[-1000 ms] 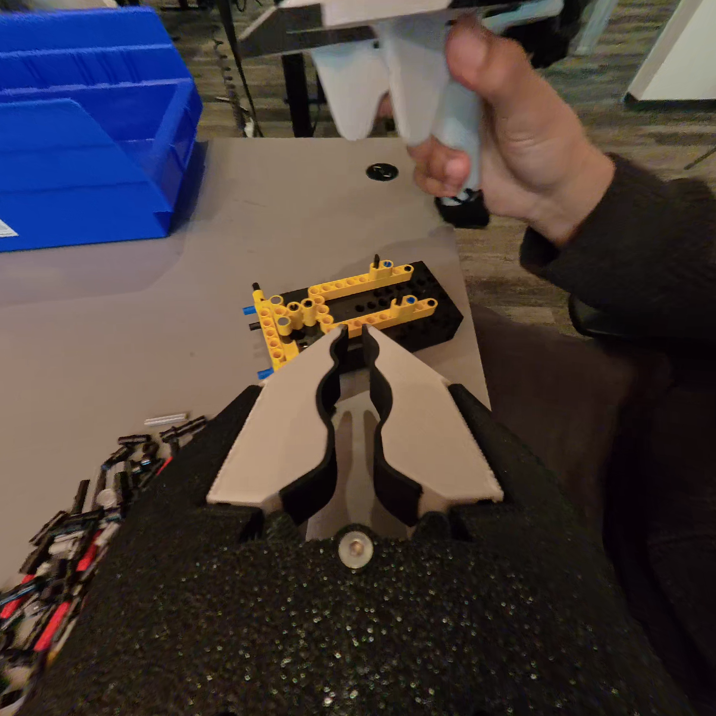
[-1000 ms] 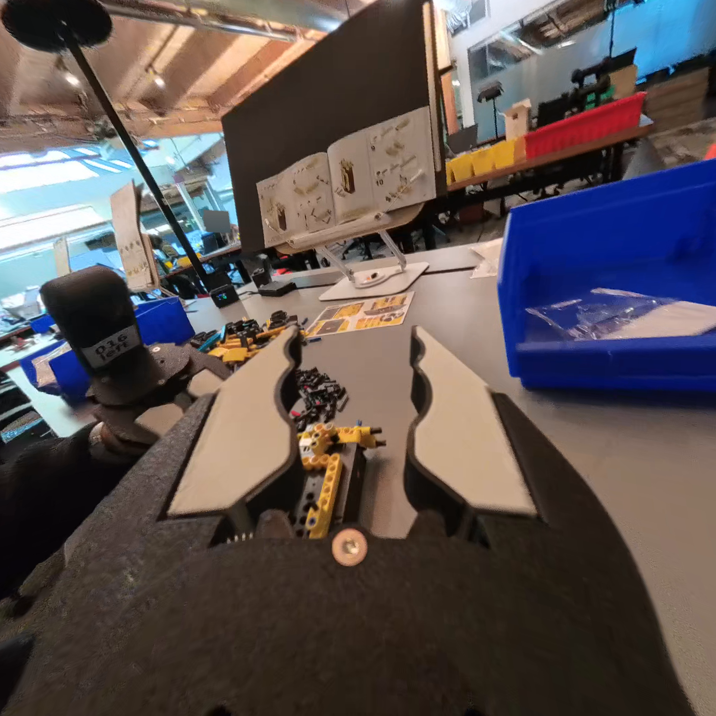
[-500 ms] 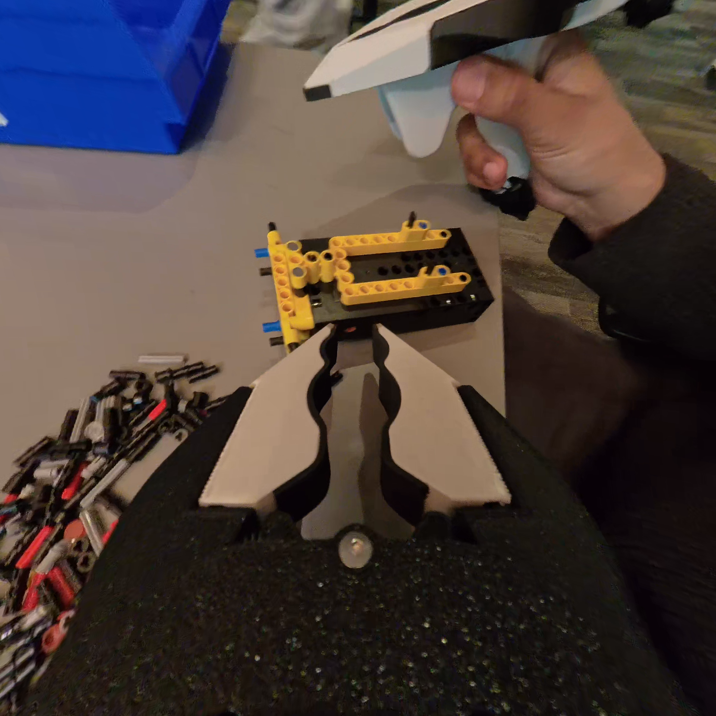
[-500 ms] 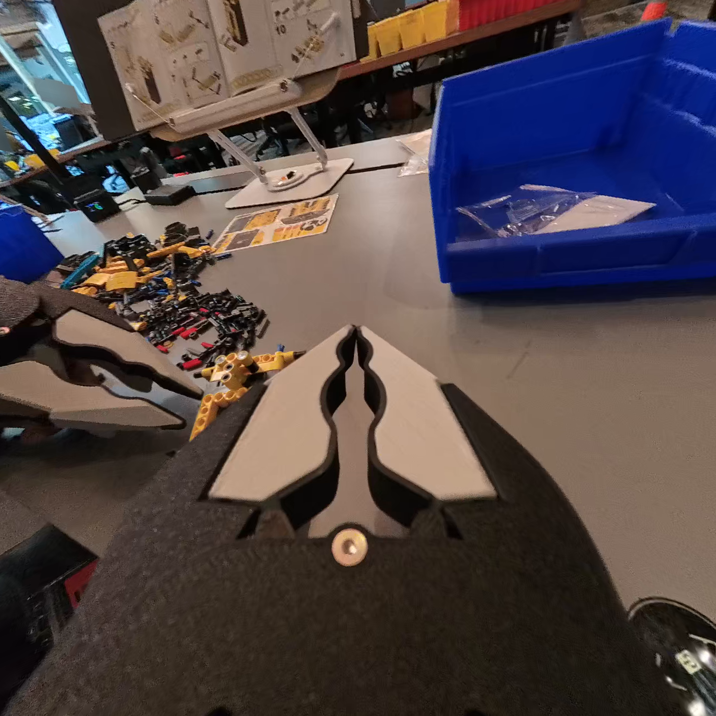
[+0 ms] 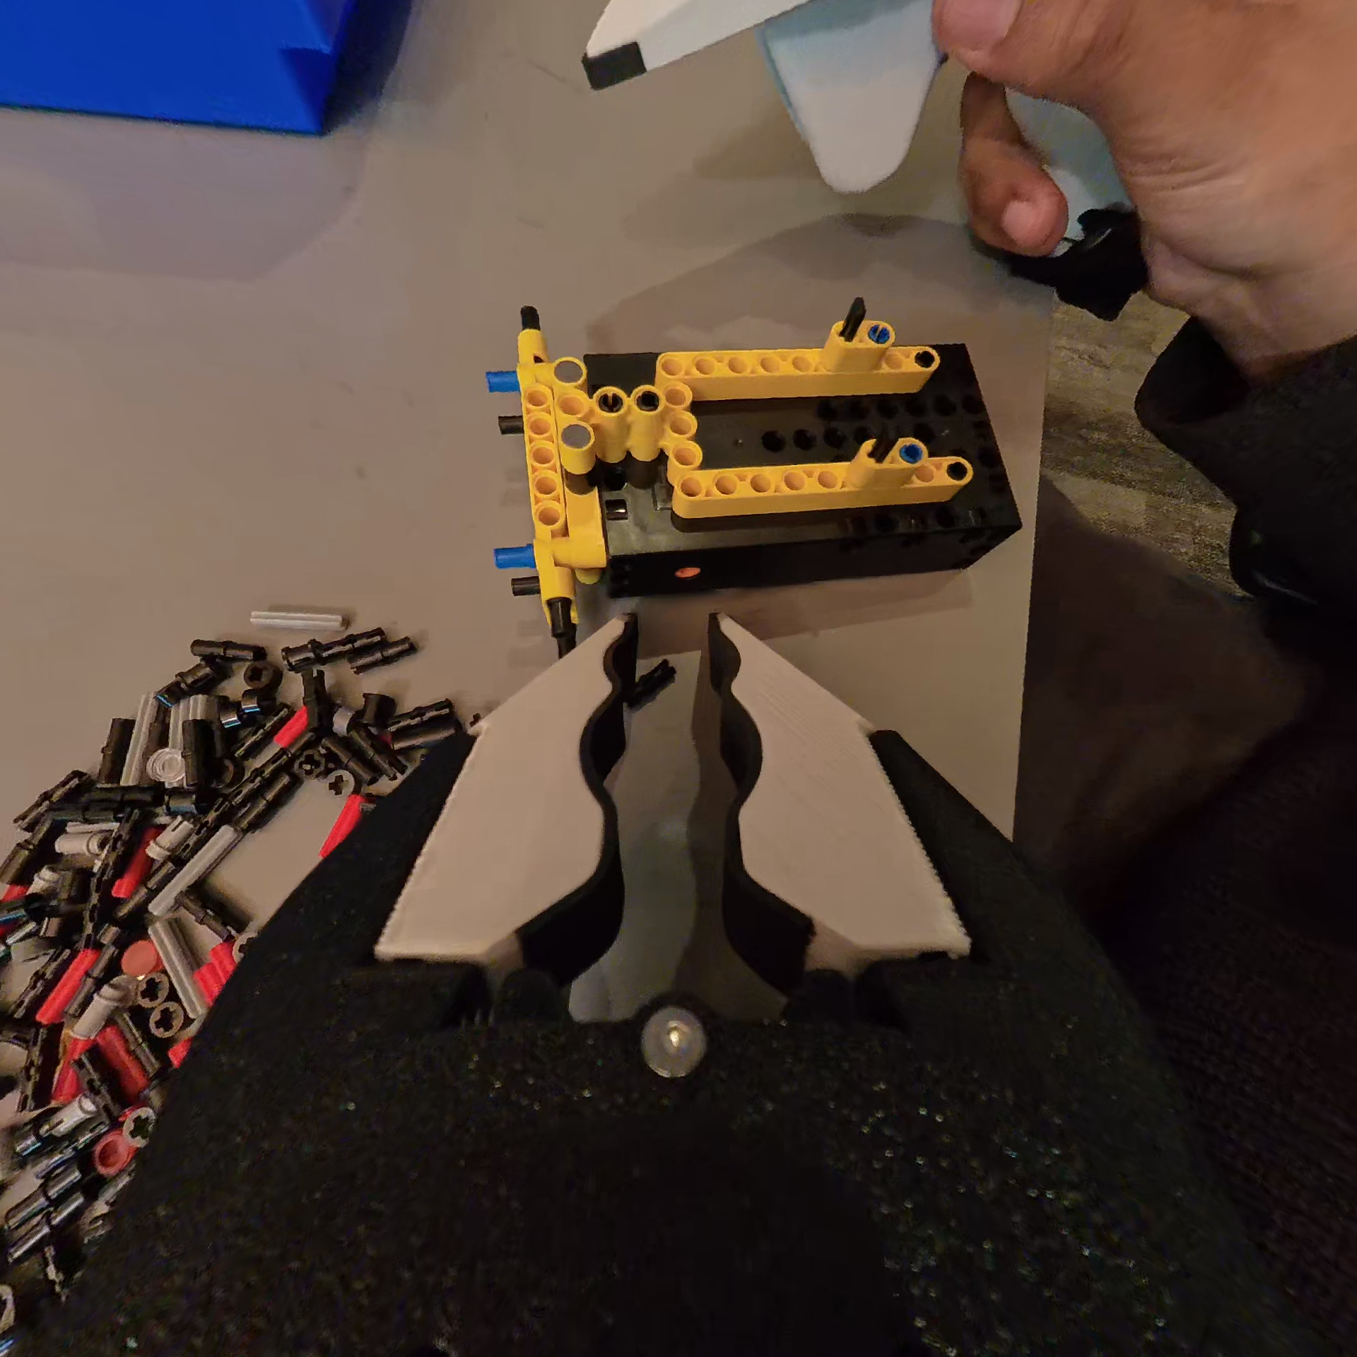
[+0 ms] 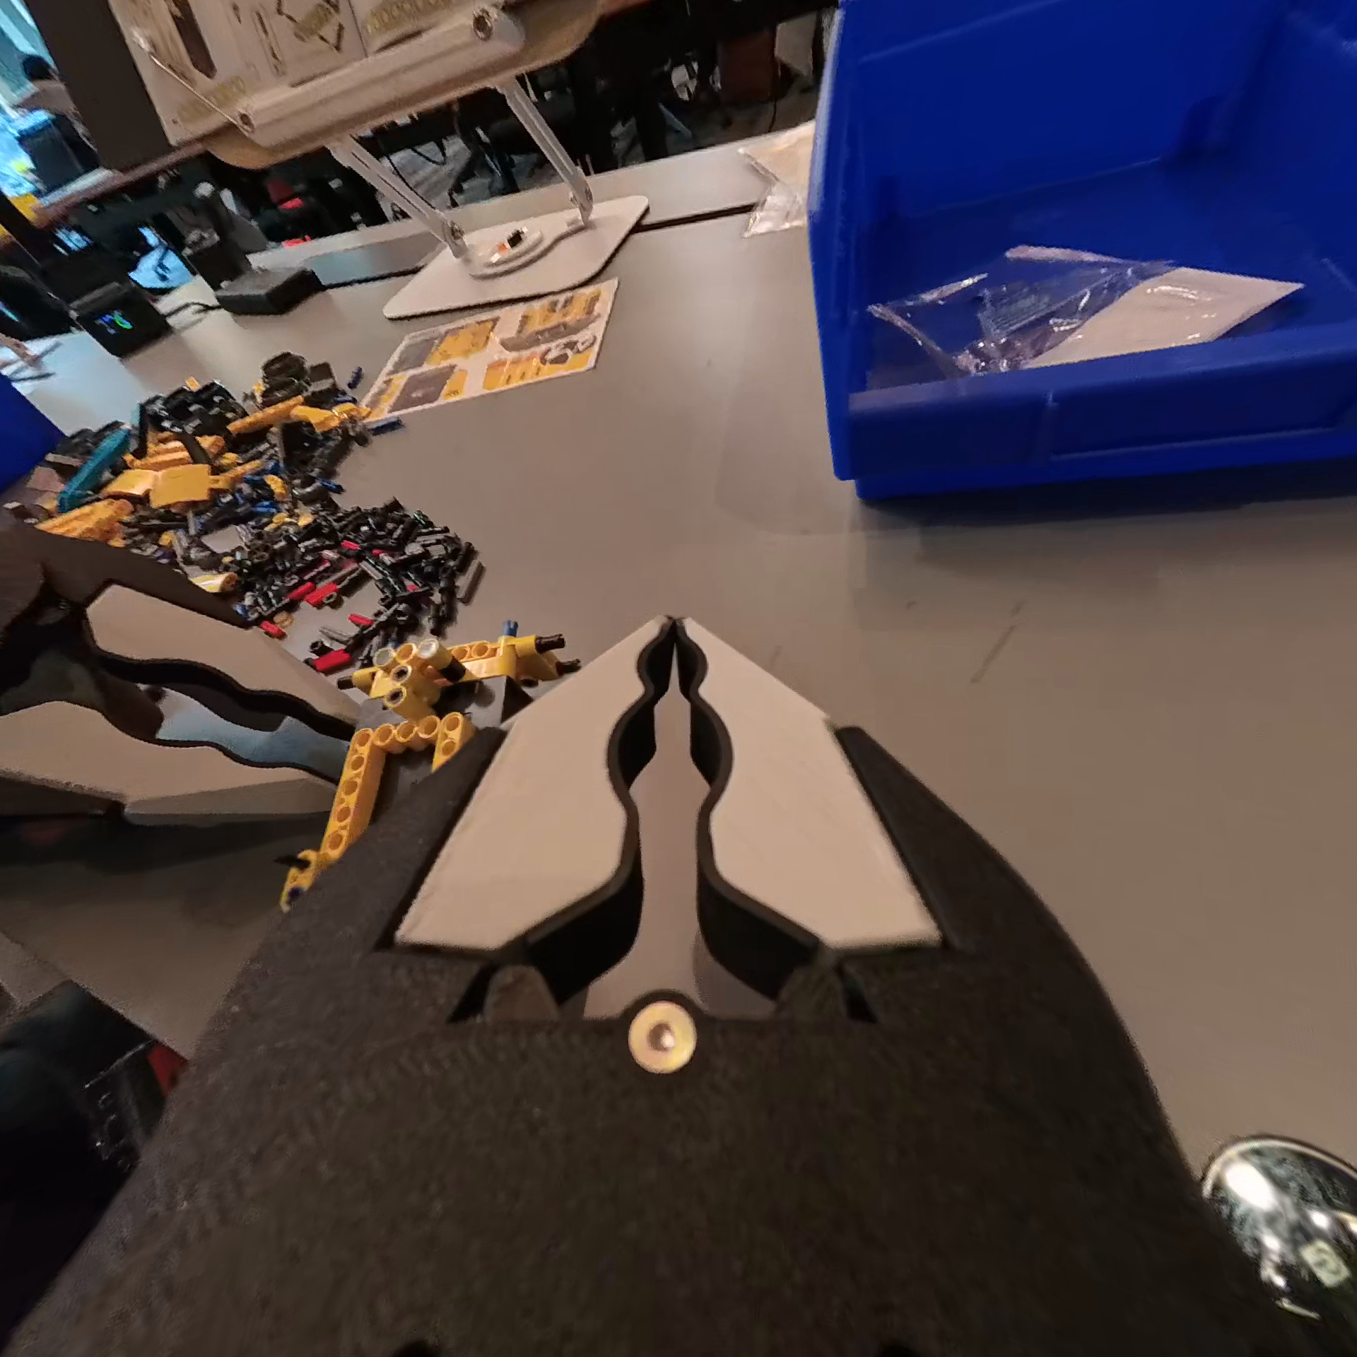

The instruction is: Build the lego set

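Note:
A black block with yellow beams and blue pins (image 5: 771,455) sits on the grey table near its right edge. My left gripper (image 5: 672,624) is just in front of the block's near side, jaws a narrow gap apart and holding nothing. A small black pin (image 5: 650,679) lies on the table between its fingers. My right gripper (image 6: 674,623) is shut and empty, held above the table to the right of the block (image 6: 411,734). A hand (image 5: 1175,147) holds the right gripper beyond the block in the left wrist view.
A pile of black, red and grey pins (image 5: 147,844) lies left of my left gripper. More yellow and black parts (image 6: 220,477), a printed sheet (image 6: 499,352) and a booklet stand (image 6: 514,250) lie farther off. A blue bin (image 6: 1101,294) with a plastic bag stands at the right. My hands' fingertips stand some 12 cm from each other.
My right gripper went from open around the block to shut, and moved off it to the right. My left gripper drew back a little from the block.

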{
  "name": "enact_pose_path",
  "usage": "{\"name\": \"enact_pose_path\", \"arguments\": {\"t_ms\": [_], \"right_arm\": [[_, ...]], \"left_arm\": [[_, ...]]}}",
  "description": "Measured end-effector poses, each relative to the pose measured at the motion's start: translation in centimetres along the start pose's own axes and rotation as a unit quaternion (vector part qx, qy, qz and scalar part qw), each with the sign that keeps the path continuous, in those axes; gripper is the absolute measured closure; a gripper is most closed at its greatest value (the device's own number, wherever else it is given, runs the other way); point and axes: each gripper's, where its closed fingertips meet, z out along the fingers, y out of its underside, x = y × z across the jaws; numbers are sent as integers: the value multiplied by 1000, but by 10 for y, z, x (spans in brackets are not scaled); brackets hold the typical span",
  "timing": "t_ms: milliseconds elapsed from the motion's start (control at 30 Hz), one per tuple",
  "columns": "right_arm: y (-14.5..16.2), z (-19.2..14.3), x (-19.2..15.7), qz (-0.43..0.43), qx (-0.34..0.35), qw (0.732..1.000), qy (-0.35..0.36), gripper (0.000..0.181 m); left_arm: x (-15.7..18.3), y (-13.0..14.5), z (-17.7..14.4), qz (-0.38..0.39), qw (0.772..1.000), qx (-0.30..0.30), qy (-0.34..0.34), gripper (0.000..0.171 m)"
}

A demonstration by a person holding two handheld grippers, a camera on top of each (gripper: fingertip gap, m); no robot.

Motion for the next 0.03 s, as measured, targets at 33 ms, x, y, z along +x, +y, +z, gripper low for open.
{"name": "enact_pose_path", "arguments": {"t_ms": [33], "right_arm": [[2,1,1,-3,-7,1000,7,181]], "left_arm": [[-1,1,1,-2,1000,-3,-1,153]]}}
